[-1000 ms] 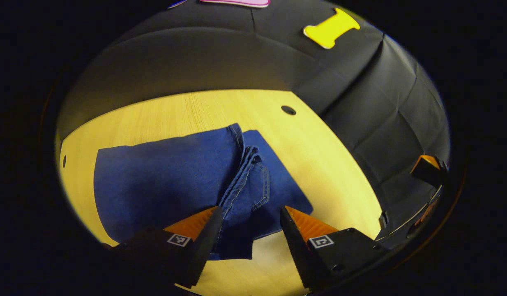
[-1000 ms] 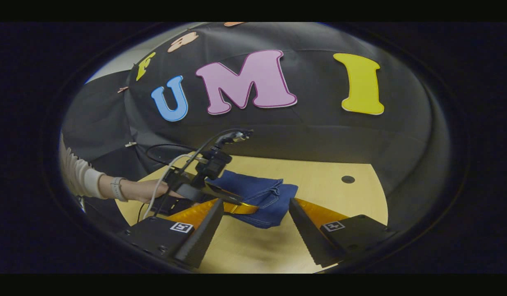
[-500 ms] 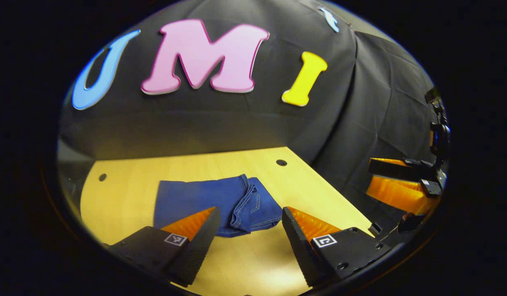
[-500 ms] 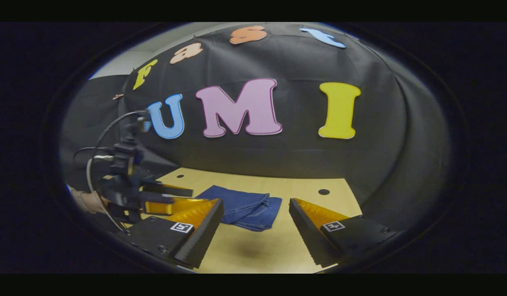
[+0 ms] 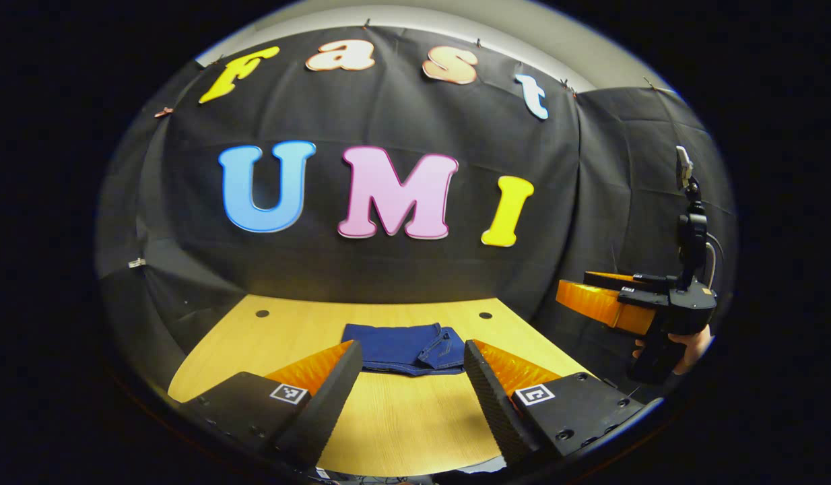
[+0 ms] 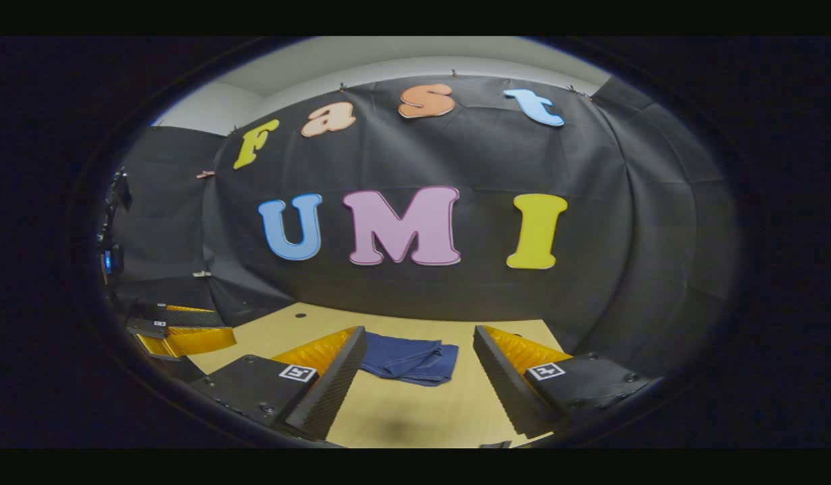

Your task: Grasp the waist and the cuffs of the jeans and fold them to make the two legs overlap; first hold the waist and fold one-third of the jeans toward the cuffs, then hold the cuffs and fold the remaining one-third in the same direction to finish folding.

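One pair of blue jeans (image 5: 405, 347) is lying folded into a compact, flat bundle on the wooden counter (image 5: 402, 417), toward its far edge, with a seamed fold showing on its right side. Two sets of tongs are hanging above the near part of the counter, well apart from the denim. The left tongs (image 5: 409, 364) are gaping wide and gripping nothing. The right tongs (image 6: 419, 350) are likewise standing wide open and empty, held level by a hand (image 5: 688, 347) at the right of the left gripper view.
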